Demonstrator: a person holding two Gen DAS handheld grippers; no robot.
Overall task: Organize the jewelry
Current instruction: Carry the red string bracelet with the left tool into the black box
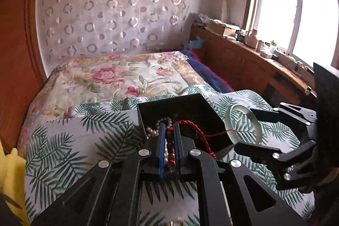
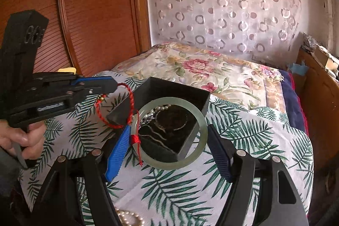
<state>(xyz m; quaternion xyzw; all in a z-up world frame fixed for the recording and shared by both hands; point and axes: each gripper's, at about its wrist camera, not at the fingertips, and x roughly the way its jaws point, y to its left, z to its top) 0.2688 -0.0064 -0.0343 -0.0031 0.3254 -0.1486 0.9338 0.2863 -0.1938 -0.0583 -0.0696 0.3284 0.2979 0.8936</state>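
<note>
Left wrist view
Left gripper (image 1: 169, 130): blue-lined fingers pressed together on a red braided cord bracelet (image 1: 191, 127) with red and gold beads, held at the near edge of the box.
Box (image 1: 208, 111): black, open-topped, on the palm-leaf bedspread (image 1: 84, 130).
Box contents: pearl-bead strands (image 1: 157, 127) at its near left.
Jade bangle (image 1: 243, 122): pale green, translucent, smooth; held just right of the box in the right gripper (image 1: 246, 128).

Right wrist view
Right gripper (image 2: 169, 141): fingers spread wide, blue pads (image 2: 118, 151) bearing on the jade bangle (image 2: 199, 132) at its outer edges; a red tassel hangs at the left pad.
Bangle position: over the near corner of the box (image 2: 180, 90).
Left gripper (image 2: 114, 84): far left, pinching the red cord bracelet (image 2: 129, 107).
Pearl strand (image 2: 129, 217): on the bedspread, near edge.
Writing: embossed characters on the left gripper's housing, illegible.
</note>
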